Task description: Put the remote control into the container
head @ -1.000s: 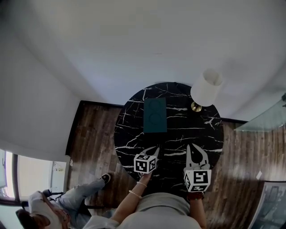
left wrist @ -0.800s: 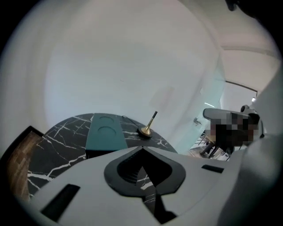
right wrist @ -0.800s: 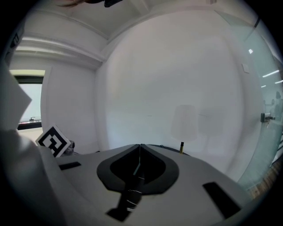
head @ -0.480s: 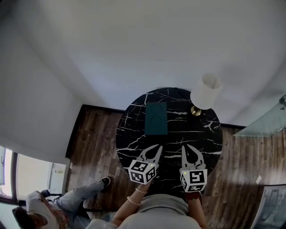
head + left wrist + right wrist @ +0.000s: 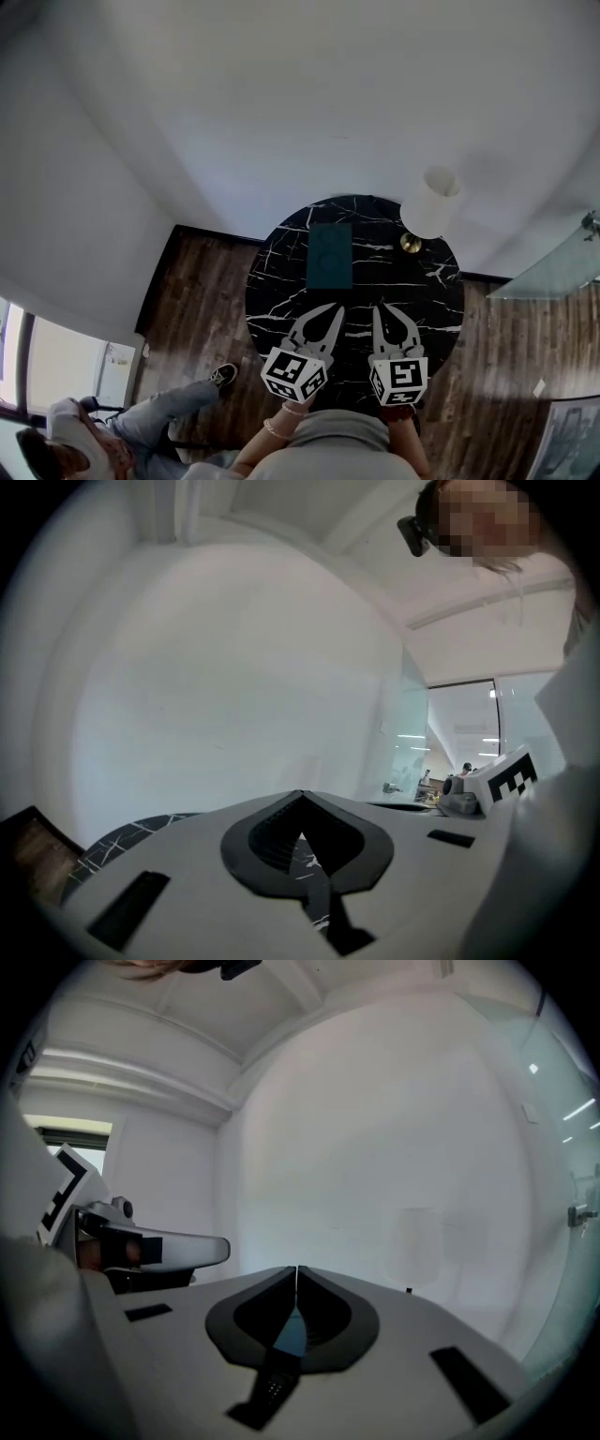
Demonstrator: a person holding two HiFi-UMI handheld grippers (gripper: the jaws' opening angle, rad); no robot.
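Hovering above the table (image 5: 281, 281), left gripper (image 5: 300, 801) and right gripper (image 5: 297, 1272) are both closed, tips pressed together.

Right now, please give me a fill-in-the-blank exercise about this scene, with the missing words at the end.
1. The black marble table is ____ in shape.
2. The lamp has a ____ shade.
3. The container lies ____ the table.
4. The left gripper and the right gripper are both ____ (open or shut).
Missing words: round, white, on, shut.
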